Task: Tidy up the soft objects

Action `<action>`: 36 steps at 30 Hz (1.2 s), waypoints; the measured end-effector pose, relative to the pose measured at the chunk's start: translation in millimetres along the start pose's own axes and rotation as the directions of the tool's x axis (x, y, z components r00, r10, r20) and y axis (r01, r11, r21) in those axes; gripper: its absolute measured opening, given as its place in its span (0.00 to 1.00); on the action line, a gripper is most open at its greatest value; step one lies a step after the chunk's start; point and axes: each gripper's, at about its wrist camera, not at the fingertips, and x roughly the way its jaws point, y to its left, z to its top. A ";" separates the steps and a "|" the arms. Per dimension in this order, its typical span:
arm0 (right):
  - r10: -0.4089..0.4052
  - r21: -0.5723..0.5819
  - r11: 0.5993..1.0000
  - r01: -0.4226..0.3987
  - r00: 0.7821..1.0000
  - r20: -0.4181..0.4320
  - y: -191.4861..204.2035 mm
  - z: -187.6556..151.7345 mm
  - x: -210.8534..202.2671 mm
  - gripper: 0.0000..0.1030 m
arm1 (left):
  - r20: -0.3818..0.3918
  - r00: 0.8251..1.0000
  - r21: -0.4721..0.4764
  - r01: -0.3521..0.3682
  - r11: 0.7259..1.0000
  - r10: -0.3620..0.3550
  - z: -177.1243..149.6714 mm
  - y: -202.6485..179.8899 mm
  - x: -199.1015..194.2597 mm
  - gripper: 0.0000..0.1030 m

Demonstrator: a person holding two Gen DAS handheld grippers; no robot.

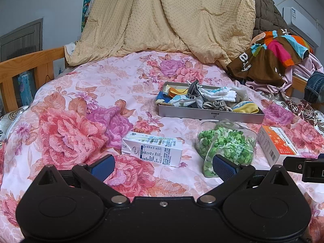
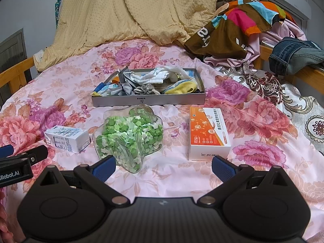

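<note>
A grey metal tray [image 1: 210, 115] [image 2: 147, 101] lies on the floral bedspread, filled with several socks and small cloths [image 1: 214, 98] [image 2: 160, 81]. In front of it sit a white milk carton [image 1: 151, 148] [image 2: 66, 138], a clear star-shaped jar of green paper stars [image 1: 224, 143] [image 2: 129, 135] and an orange-and-white box [image 1: 277, 143] [image 2: 208, 133]. My left gripper [image 1: 163, 167] hovers open just short of the carton and jar. My right gripper [image 2: 163, 167] is open between the jar and the box. Nothing is held.
A tan quilt [image 1: 168, 18] [image 2: 129, 10] is heaped at the back. Colourful clothes [image 1: 271, 54] [image 2: 241, 24] and jeans [image 2: 293, 54] pile at the right. Wooden bed rails [image 1: 26, 68] [image 2: 16, 75] bound the sides. The other gripper shows at each view's edge [image 1: 303, 167] [image 2: 18, 162].
</note>
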 end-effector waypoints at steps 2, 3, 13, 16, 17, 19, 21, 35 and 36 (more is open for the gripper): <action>0.000 0.000 1.000 0.000 1.000 0.000 0.0 0.2 0.0 1.00 | 0.000 1.000 0.000 0.000 1.000 0.000 -0.3 0.5 0.0 0.99; 0.000 0.000 1.000 0.000 1.000 0.000 0.0 0.2 0.0 1.00 | 0.000 1.000 0.000 0.000 1.000 0.000 0.0 -0.1 -0.1 0.99; 0.000 0.000 1.000 0.000 1.000 -0.001 0.0 0.5 -0.1 1.00 | 0.000 1.000 0.001 -0.001 1.000 0.001 -0.4 0.6 -0.3 0.99; 0.000 0.001 1.000 0.000 1.000 -0.001 0.0 0.7 -0.2 1.00 | 0.000 1.000 0.001 0.000 1.000 0.000 -0.1 0.2 -0.2 0.99; 0.000 0.000 1.000 0.000 1.000 -0.001 0.1 0.8 -0.2 1.00 | 0.000 1.000 0.002 0.001 1.000 -0.001 0.0 0.0 -0.3 0.99; 0.001 0.000 1.000 -0.001 1.000 -0.002 0.2 0.9 -0.2 1.00 | 0.001 1.000 0.002 0.000 1.000 0.000 -0.1 0.0 -0.4 0.99; 0.002 0.001 1.000 -0.002 1.000 -0.004 -0.8 -0.2 0.3 1.00 | 0.000 1.000 -0.003 0.006 1.000 -0.006 -0.8 1.8 -0.4 0.99; 0.002 0.001 1.000 -0.002 1.000 -0.005 -0.6 0.1 0.3 1.00 | -0.021 1.000 -0.015 0.002 1.000 -0.002 1.3 2.6 -3.6 0.99; 0.002 0.001 1.000 -0.002 1.000 -0.005 -0.6 0.1 0.3 1.00 | -0.023 1.000 -0.017 0.005 1.000 -0.005 1.3 3.5 -3.7 0.99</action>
